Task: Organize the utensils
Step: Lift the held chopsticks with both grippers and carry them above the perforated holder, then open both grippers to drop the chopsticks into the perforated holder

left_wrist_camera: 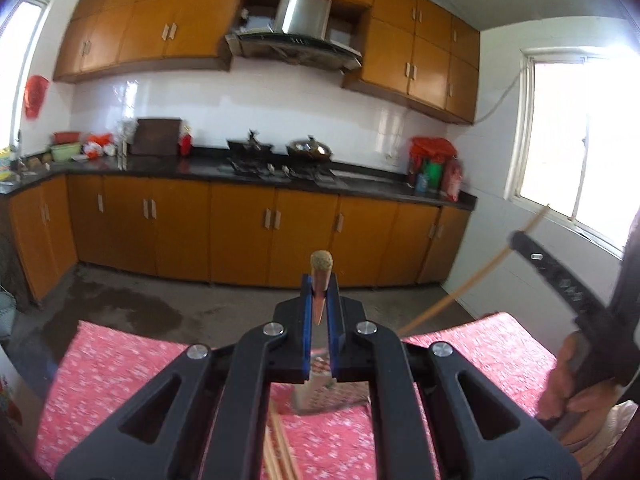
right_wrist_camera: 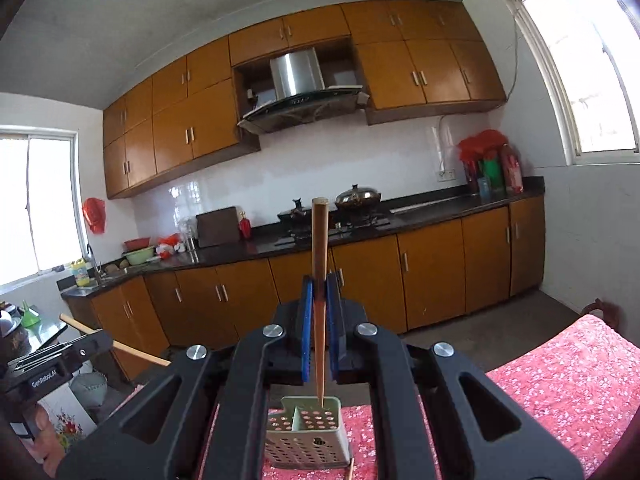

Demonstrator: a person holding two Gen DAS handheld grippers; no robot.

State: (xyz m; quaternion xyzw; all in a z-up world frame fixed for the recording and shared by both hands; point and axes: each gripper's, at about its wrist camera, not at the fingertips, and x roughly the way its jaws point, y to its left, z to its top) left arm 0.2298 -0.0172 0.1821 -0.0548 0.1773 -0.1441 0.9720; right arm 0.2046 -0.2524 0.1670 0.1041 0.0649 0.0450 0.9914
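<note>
A: Left gripper [left_wrist_camera: 321, 292]?
B: Pads pinch a chopstick [left_wrist_camera: 321, 276], blunt end sticking up past the tips. More chopsticks [left_wrist_camera: 280, 446] lie on the red floral tablecloth [left_wrist_camera: 120, 368] under it, just beside the perforated holder [left_wrist_camera: 320, 394].

A: Right gripper [right_wrist_camera: 320, 300]?
B: Pressed onto its own chopstick [right_wrist_camera: 319, 264], upright; the thin end drops behind the fingers into the green holder [right_wrist_camera: 308, 432], right compartment.

A: Background?
B: Counter [right_wrist_camera: 420, 216] and stove [right_wrist_camera: 332, 220] far ahead of both tips.
</note>
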